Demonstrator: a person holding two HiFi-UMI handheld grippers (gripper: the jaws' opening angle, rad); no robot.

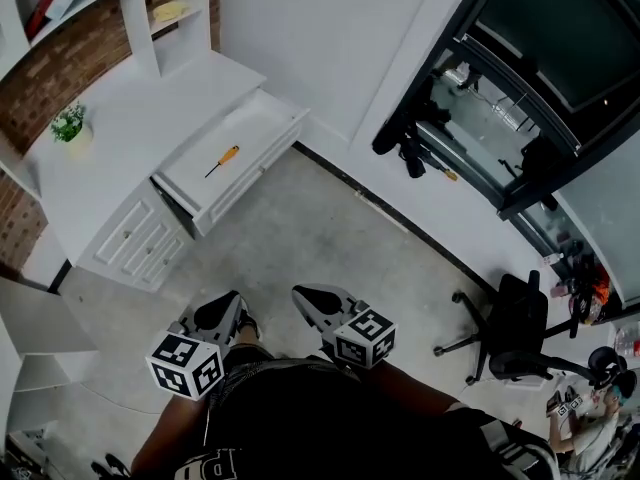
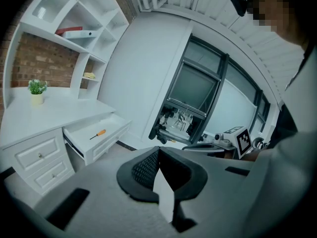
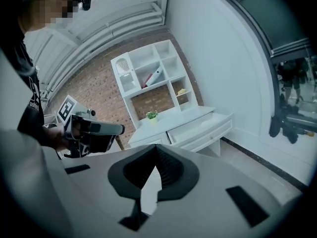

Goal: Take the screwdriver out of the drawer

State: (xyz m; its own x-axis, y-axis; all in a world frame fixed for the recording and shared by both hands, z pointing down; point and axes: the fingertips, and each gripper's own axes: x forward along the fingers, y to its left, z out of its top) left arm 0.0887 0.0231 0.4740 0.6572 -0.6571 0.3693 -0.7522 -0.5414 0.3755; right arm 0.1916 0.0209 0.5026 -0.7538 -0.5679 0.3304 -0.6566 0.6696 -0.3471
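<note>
The screwdriver (image 1: 222, 160), orange-handled with a dark shaft, lies in the open drawer (image 1: 262, 118) of a white desk (image 1: 130, 128) at the upper left of the head view. In the left gripper view the screwdriver (image 2: 97, 134) shows small in the drawer (image 2: 111, 133). The right gripper view shows the drawer (image 3: 203, 125) from the side, and its inside is hidden. My left gripper (image 1: 228, 303) and right gripper (image 1: 305, 296) are held close to the body, well short of the drawer. Both are shut, with nothing between their jaws.
A small potted plant (image 1: 70, 128) stands on the desk, with white shelves (image 1: 170, 8) behind it. Lower drawers (image 1: 140, 243) are closed. A black-framed window (image 1: 500, 98) lines the right wall, and a black office chair (image 1: 515, 328) stands on the concrete floor (image 1: 330, 238).
</note>
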